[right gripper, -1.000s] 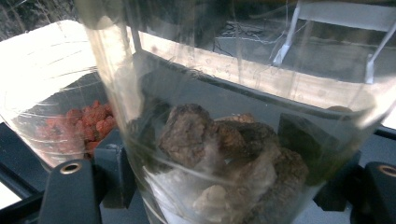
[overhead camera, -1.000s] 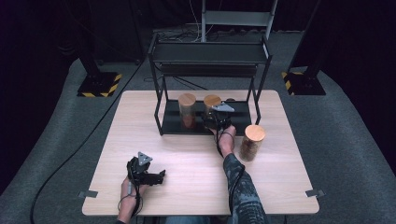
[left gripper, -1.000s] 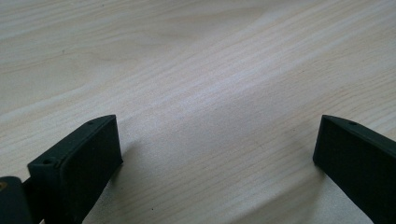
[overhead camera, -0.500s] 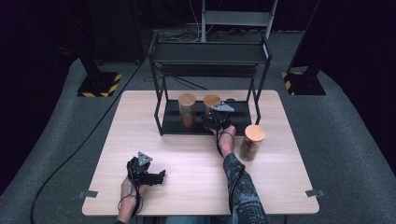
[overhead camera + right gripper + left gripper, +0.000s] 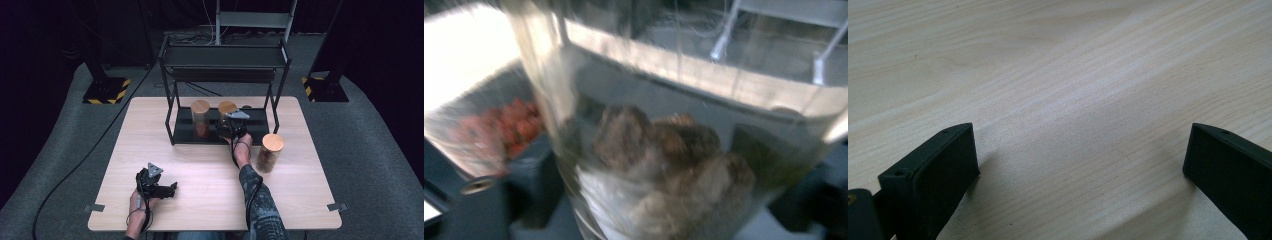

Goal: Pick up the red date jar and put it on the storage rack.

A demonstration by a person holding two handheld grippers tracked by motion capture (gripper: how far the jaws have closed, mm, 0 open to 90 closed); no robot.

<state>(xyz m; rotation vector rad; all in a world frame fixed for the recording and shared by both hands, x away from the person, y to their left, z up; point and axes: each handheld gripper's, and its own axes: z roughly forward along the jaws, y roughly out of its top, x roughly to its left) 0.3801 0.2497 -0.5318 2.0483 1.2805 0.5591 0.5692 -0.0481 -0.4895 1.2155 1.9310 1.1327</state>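
Observation:
On the black rack's lower shelf (image 5: 185, 131) stand two glass jars with wooden lids. The left jar (image 5: 200, 117) holds red pieces; it shows blurred in the right gripper view (image 5: 499, 130). My right gripper (image 5: 229, 127) reaches around the right jar (image 5: 227, 109), which holds brown lumps (image 5: 664, 165). Its jaws have just been opening, with the jar still between them and the pads off the glass. My left gripper (image 5: 170, 190) rests low over the wooden table near the front left, jaws wide apart (image 5: 1080, 165) with bare wood between them.
A third lidded jar (image 5: 270, 152) with brown contents stands on the table (image 5: 200, 170), right of my right forearm. The rack's upper shelf (image 5: 225, 57) overhangs the lower one. Cables trail from both grippers.
None visible in the high view; both hands and all the jars stay where they were.

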